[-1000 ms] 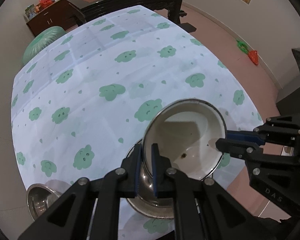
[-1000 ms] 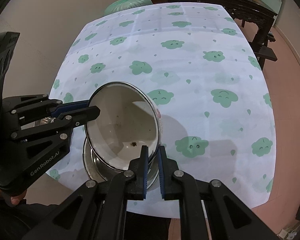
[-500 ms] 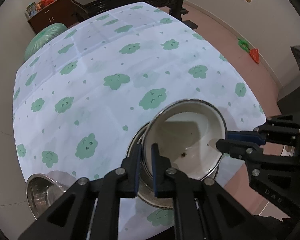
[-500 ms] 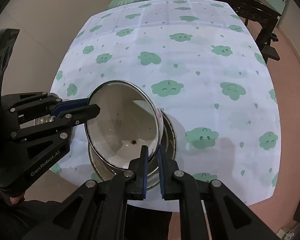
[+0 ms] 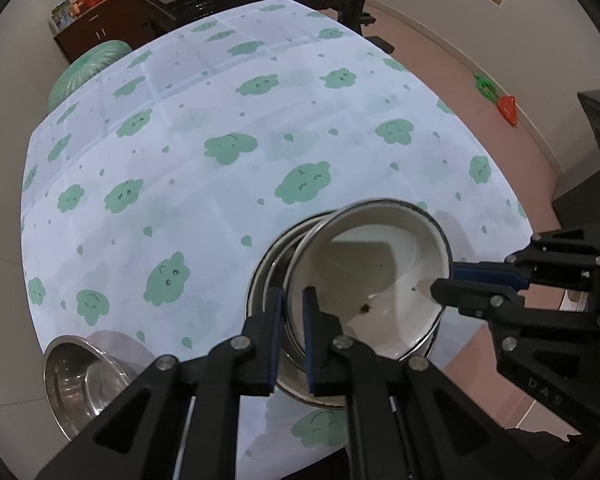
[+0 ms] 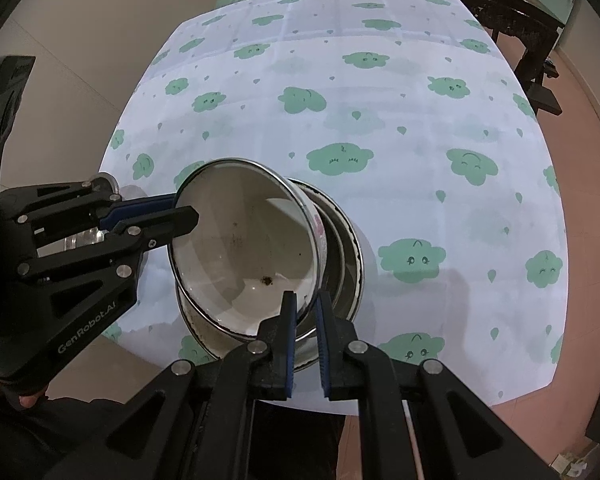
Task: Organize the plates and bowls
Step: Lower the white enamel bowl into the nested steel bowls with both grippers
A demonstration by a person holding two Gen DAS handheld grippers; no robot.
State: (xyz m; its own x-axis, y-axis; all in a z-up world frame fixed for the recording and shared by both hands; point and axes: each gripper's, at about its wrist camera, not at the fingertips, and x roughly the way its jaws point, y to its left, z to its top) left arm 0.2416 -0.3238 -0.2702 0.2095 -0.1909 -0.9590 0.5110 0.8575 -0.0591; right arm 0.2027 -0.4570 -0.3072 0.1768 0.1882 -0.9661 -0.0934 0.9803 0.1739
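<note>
Both hand-held grippers were clenched on one white enamel bowl with a steel-coloured rim (image 5: 380, 280): the left gripper (image 5: 293, 320) pinched its rim at about seven o'clock in the left wrist view, the right gripper (image 6: 306, 322) at five o'clock in its own view. That bowl hung tilted over a wider, shallow steel basin (image 6: 346, 256) near the front edge of the round table in its white cloth with green clouds (image 5: 220, 184), seemingly partly nested in it. I judged the enamel bowl stiff, fairly light and slick, apt to chip if knocked, so two opposed rim grips suited it. Counted: one table, one basin, one enamel bowl, and one small polished steel bowl (image 5: 80, 384) at eight o'clock.
</note>
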